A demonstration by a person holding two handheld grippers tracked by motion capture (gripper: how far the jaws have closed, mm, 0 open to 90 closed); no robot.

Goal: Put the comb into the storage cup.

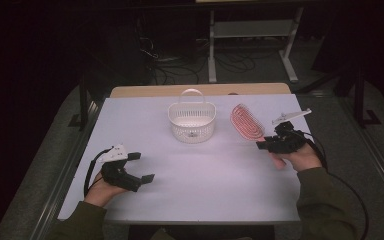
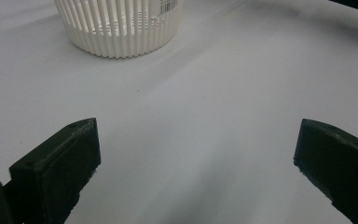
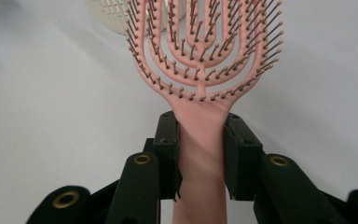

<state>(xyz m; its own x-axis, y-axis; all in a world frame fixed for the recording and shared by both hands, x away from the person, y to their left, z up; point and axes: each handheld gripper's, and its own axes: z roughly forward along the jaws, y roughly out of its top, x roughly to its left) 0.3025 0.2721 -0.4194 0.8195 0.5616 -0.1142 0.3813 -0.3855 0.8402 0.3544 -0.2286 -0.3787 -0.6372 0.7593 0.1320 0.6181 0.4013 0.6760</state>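
Right tool clamps pink hairbrush; basket label unreadable.

A dim lab or test room is showing here: a plain white-topped work table is standing on grey carpet, with tangled black cables and a white metal rack frame sitting behind it.
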